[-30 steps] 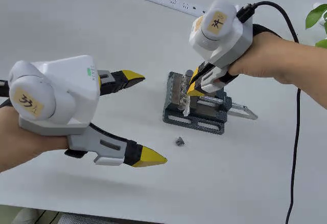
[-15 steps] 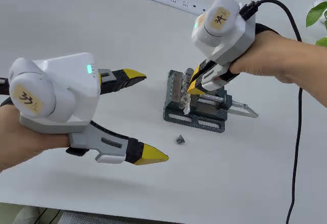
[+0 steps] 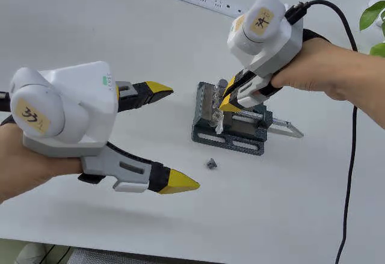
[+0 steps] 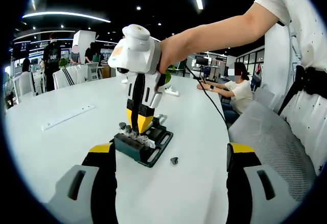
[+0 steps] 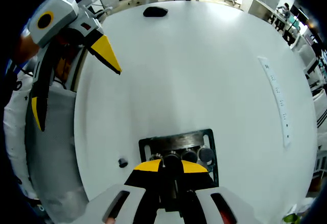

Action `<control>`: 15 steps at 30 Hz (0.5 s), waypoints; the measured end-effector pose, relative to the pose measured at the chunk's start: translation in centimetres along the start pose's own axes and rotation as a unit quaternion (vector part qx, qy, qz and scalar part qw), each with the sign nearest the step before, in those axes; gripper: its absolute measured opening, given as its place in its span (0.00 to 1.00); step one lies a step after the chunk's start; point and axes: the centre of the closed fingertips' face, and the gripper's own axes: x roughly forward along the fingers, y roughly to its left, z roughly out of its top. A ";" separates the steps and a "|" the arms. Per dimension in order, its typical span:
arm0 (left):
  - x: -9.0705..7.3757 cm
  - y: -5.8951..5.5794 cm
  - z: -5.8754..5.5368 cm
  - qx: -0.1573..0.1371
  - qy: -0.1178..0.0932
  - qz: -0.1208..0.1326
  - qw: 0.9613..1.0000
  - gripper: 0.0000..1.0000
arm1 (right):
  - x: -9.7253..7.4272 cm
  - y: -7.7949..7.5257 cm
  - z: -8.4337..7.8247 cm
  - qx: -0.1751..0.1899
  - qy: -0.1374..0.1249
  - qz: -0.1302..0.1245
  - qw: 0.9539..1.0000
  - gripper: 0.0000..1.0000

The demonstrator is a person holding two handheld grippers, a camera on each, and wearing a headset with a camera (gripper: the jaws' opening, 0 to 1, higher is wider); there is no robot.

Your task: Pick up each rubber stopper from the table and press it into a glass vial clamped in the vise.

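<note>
Head view: the left hand-held gripper (image 3: 183, 136) is hovering with its jaws spread wide, apart from the vise (image 3: 234, 139). The right hand-held gripper (image 3: 227, 104) is standing over the glass vials (image 3: 213, 106), jaws nearly together (pinching a stopper or not, I cannot tell). One rubber stopper (image 3: 211, 164) is lying on the desk (image 3: 289, 204) near the vise.

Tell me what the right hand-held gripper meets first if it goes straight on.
Probably the glass vials in the vise, just beyond the right hand-held gripper; depth is unclear, it may already touch them.
</note>
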 end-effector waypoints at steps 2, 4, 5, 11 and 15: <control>0.0 0.0 0.0 0.001 0.001 0.000 1.000 0.89 | 0.0 -0.1 -0.1 0.002 0.000 -0.002 1.000 0.09; 0.0 0.0 0.0 0.000 0.000 -0.001 1.000 0.89 | 0.0 -0.1 -0.2 0.003 -0.002 -0.002 1.000 0.09; 0.0 0.0 0.0 0.000 0.000 0.000 1.000 0.89 | -0.1 -0.1 -0.2 0.006 -0.003 -0.002 1.000 0.09; 0.1 -0.1 -0.1 -0.001 0.000 -0.003 1.000 0.88 | 0.0 -0.2 -0.1 0.004 -0.005 -0.006 1.000 0.09; 0.1 -0.2 -0.2 -0.001 0.002 -0.003 1.000 0.87 | 0.0 -0.4 -0.2 0.008 -0.007 -0.007 1.000 0.07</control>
